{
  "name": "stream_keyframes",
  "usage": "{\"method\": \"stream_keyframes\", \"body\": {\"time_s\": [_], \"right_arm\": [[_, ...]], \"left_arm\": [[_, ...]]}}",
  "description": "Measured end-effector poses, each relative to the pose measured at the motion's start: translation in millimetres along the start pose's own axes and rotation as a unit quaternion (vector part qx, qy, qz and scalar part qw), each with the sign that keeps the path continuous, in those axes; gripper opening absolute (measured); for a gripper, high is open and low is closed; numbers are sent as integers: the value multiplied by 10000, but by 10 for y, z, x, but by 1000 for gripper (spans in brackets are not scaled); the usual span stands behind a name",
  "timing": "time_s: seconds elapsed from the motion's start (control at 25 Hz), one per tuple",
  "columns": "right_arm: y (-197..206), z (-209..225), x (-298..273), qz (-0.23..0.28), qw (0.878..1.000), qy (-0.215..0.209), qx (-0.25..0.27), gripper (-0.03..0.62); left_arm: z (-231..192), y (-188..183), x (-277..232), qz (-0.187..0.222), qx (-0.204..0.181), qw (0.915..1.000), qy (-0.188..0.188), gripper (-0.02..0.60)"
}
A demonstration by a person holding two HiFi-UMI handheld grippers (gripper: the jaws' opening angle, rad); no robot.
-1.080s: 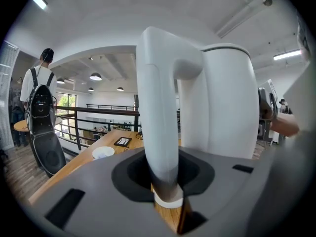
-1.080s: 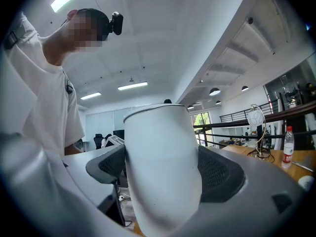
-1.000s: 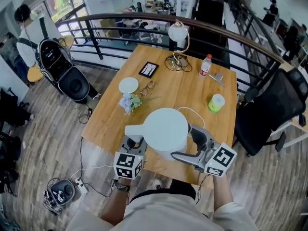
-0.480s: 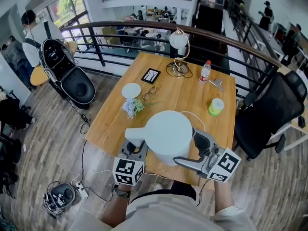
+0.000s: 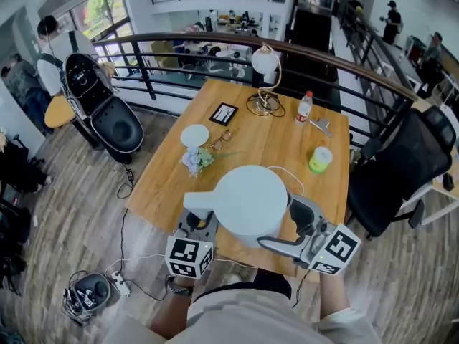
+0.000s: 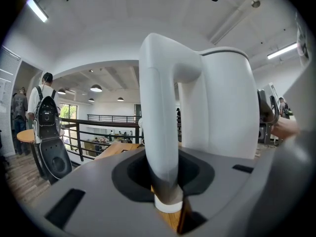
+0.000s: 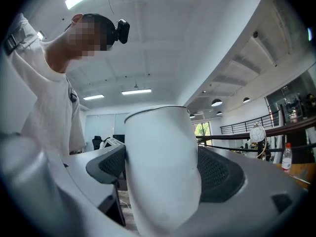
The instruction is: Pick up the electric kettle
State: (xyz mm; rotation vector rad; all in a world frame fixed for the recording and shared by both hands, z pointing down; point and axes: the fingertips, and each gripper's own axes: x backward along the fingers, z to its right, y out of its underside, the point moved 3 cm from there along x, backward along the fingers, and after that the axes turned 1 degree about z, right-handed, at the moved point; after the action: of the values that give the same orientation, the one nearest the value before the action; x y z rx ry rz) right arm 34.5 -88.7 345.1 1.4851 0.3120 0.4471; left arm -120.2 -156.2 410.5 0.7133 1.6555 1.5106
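L gripper [image 6: 165, 184] clamped on the handle [image 6: 159, 127], at the table's [image 5: 272, 145] near edge. Electric kettle [image 5: 251, 199] hangs between both tools over that edge, apparently clear of the wood. R gripper [image 7: 162, 179] squeezes its body, near-right of the table. Step: the lift itself, prob. nearly done. Next: firm grips, kettle upright, both sides level.
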Motion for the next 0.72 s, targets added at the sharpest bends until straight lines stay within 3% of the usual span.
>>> {"method": "stream_keyframes", "body": {"time_s": [0.72], "right_arm": [[6,34,-6,-20,10000,-81,-56,436]], "left_arm": [[-9,-6,4,-10,2,9999,-110,83]]}}
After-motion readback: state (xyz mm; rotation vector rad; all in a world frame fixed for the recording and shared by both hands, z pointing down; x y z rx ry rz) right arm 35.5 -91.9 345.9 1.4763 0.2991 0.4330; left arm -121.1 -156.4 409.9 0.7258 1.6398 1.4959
